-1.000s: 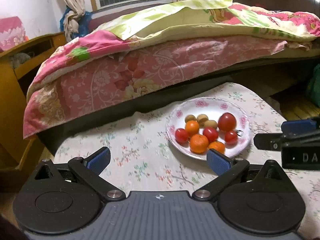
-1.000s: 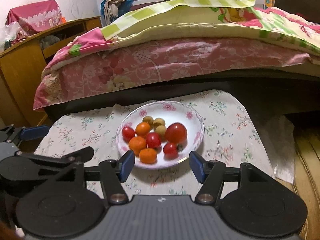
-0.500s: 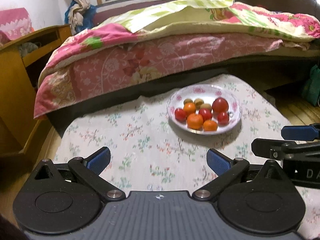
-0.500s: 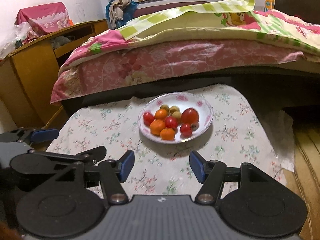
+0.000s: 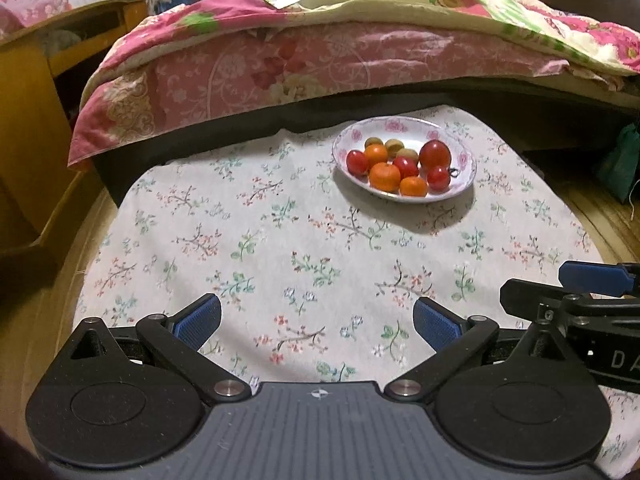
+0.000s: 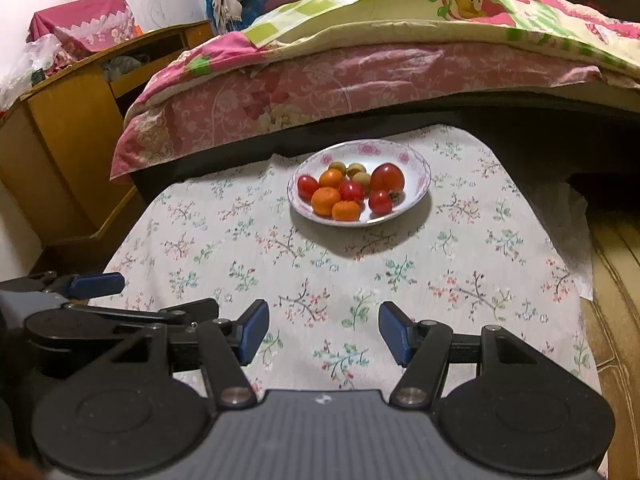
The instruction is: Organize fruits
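The left gripper points down at a slant over the near part of the table, its blue-padded jaws spread wide with only flowered cloth showing between them. The right gripper hangs just beside it at much the same tilt, its jaws parted less widely and likewise holding nothing; each tool shows at the edge of the other's view, the right one at the lower right of the left camera and the left one at the lower left of the right camera. Beneath both lies the tablecloth, pale with small sprigs of red and green flowers, covering the low table. Well apart from the fingertips, toward the far edge of the cloth, stands the plate, white with pink roses on its rim. In it lie the fruits: a large red tomato at the right, smaller red tomatoes around the middle, three orange tangerines toward the near left, and a few small brownish-green fruits at the back, all touching or nearly so. Beyond the table runs a bed with a pink floral quilt, and to the left a yellow wooden cabinet.
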`<state>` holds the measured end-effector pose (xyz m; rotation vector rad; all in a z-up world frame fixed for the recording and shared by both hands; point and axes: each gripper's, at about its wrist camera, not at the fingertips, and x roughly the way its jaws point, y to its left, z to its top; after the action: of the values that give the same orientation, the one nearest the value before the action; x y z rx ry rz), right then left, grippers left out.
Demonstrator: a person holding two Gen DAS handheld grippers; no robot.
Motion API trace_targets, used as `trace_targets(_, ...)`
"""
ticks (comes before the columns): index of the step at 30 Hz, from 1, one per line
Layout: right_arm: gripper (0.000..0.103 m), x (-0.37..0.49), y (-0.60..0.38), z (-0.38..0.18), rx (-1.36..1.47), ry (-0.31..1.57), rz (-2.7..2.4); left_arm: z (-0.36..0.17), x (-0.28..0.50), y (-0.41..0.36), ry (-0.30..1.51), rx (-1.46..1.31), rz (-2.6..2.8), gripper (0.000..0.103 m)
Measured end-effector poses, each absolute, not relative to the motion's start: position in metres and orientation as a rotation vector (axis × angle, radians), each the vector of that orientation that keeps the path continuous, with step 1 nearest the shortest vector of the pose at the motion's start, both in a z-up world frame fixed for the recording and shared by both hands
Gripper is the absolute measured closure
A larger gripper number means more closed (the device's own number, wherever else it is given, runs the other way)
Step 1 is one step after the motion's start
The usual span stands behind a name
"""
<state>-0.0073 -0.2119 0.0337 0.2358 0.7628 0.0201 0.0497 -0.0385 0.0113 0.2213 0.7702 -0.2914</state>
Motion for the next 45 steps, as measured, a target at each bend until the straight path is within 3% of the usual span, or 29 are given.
trace_targets(45,0.036,-0.027,-0.195,0.000,0.204,0.916,-0.017,-0.019,0.027,-0.023,0.871,0.250,-0.268,0.001)
